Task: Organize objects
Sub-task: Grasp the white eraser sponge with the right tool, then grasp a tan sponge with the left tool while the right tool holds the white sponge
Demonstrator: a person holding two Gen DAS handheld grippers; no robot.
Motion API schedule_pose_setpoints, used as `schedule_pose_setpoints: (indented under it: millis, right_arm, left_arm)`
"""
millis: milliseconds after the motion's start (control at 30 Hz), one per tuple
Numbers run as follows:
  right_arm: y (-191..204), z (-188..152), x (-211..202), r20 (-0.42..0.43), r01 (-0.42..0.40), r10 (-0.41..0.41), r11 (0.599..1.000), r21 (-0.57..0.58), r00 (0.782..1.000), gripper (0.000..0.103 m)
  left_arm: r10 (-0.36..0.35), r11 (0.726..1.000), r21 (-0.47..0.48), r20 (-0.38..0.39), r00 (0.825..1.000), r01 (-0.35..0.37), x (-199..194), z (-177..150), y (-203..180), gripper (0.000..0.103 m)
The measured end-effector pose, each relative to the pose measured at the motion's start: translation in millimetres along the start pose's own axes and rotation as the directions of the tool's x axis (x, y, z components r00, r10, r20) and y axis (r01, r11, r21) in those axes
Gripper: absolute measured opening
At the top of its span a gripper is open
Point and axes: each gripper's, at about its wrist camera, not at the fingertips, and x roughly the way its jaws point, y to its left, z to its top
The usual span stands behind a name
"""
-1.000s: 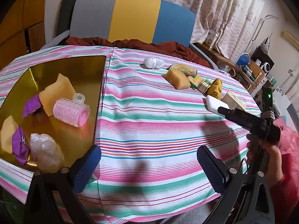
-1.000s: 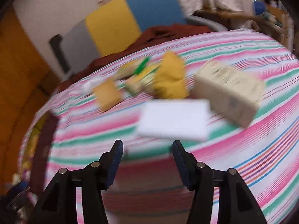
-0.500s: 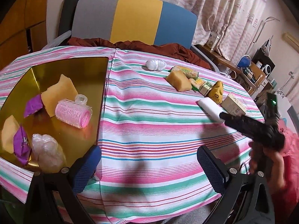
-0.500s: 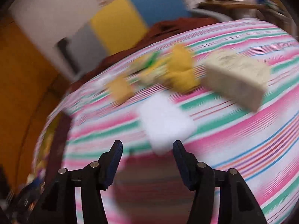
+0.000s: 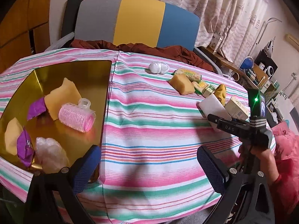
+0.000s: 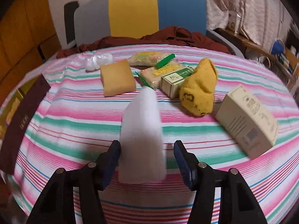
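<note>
A white foam block (image 6: 142, 130) lies on the striped tablecloth (image 6: 74, 123), pointing away from me. My right gripper (image 6: 146, 158) is open and straddles the block's near end: the left pad sits at its edge, and a gap shows at the right pad. In the left wrist view that same gripper (image 5: 211, 116) reaches over the white block (image 5: 214, 108), held by a hand. My left gripper (image 5: 148, 156) hangs open over bare cloth, beside the gold tray (image 5: 74, 71). The tray holds a pink hair roller (image 5: 76, 119), yellow sponge pieces (image 5: 61, 97), purple wrappers and a clear bag.
Behind the block lie a yellow sponge (image 6: 117, 77), snack packets (image 6: 158, 72), a small green-print box (image 6: 173, 82), a yellow pouch (image 6: 198, 87) and a cream carton (image 6: 246, 119). A white plastic wad (image 6: 97, 59) sits far left. A chair (image 6: 140, 11) stands beyond the table.
My right gripper has rolled and moved up to the white block, which now lies lengthwise between its fingers. The left gripper has stayed where it was.
</note>
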Motion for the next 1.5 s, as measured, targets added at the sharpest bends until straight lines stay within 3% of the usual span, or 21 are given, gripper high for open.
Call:
schedule_pose_setpoints:
  millis: [167, 267, 400, 567, 700, 1000, 1133, 1367, 1500]
  right_arm:
    - [10.5, -2.8, -7.6, 0.034, 0.073, -0.071, 0.996, -0.05, 0.997, 0.06]
    - [-0.6, -2.2, -17.3, 0.069, 0.11, -0.109, 0.994, -0.013, 0.992, 0.06]
    - [-8.2, 4.7, -17.3, 0.066, 0.042, -0.043, 0.999, 0.01, 0.997, 0.061]
    - [-4.2, 2.9, 0.3, 0.035, 0.049, -0.049, 0.999, -0.011, 0.998, 0.061]
    - [-8.0, -4.0, 0.4, 0.078, 0.034, -0.037, 0.999, 0.039, 0.996, 0.06]
    - [-16.1, -13.7, -9.5, 0.178, 0.039, -0.059, 0.993, 0.111, 0.982, 0.057]
    - [-29.9, -15.2, -8.9, 0.189, 0.002, -0.036, 0.984, 0.179, 0.981, 0.057]
    - [-33.9, -18.5, -9.9, 0.217, -0.019, -0.027, 0.979, 0.204, 0.976, 0.057]
    - [-36.4, -19.3, -9.5, 0.225, -0.033, -0.017, 0.976, 0.217, 0.974, 0.057]
  left_arm:
    - [0.012, 1.0, 0.015, 0.028, 1.0, -0.012, 5.0, 18.8, -9.5, 0.103]
    - [0.017, 0.999, 0.027, 0.042, 0.999, -0.018, 8.5, 31.3, -16.1, 0.103]
    - [0.019, 1.0, 0.023, 0.051, 0.999, -0.021, 16.9, 44.1, -23.3, 0.103]
    - [0.019, 1.0, 0.01, 0.047, 0.999, -0.019, 31.1, 55.8, -32.6, 0.103]
    - [0.042, 0.999, 0.032, 0.066, 0.997, -0.045, 44.1, 65.2, -42.8, 0.103]
    - [0.036, 0.999, 0.023, 0.033, 0.999, -0.037, 105.0, 97.4, -70.4, 0.103]
    - [0.019, 1.0, 0.004, -0.033, 0.999, -0.019, 142.0, 113.7, -83.6, 0.103]
    - [0.056, 0.997, -0.041, -0.108, 0.993, -0.061, 202.5, 131.4, -97.9, 0.103]
    - [0.06, 0.997, -0.042, -0.09, 0.994, -0.064, 217.9, 141.0, -107.3, 0.103]
